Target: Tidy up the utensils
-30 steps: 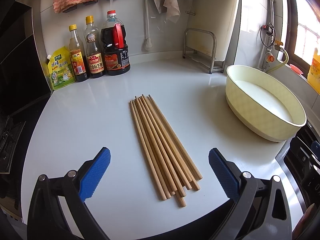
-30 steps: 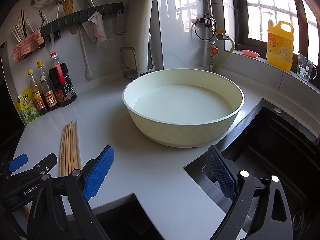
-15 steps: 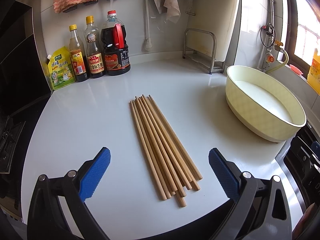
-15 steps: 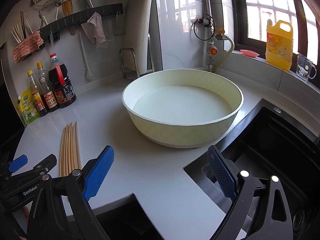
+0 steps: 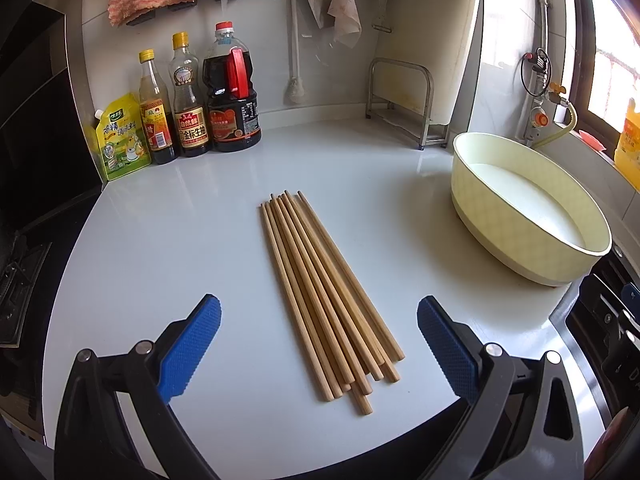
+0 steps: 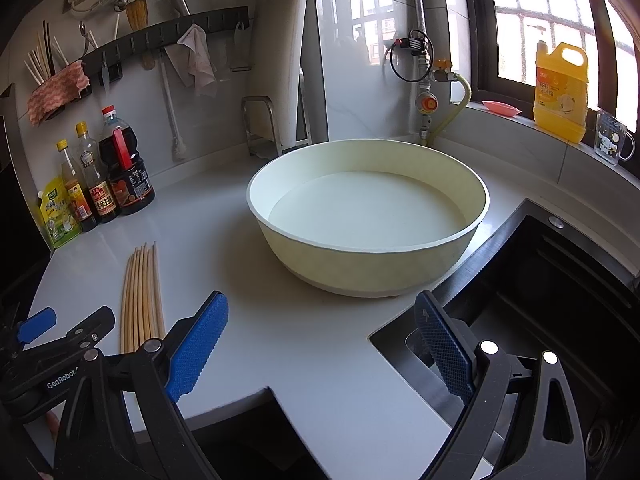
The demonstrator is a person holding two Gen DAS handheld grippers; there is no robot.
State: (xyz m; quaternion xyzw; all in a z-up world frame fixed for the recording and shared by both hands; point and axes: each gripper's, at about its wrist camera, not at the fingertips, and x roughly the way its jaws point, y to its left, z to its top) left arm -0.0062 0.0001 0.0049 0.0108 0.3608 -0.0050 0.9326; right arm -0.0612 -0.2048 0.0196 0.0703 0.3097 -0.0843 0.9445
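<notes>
Left wrist view: the left gripper (image 5: 319,322) hovers with jaws wide, straddling the near ends of the chopsticks (image 5: 326,288) bundled on the white counter (image 5: 160,240), apparently lined up to grasp; the right gripper (image 6: 321,328), also wide and empty, faces the cream basin (image 6: 368,268).

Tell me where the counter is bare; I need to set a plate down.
Bare counter lies between the chopsticks and the basin, and left of the chopsticks below the sauce bottles. Crowded along the back wall by the bottles.
</notes>
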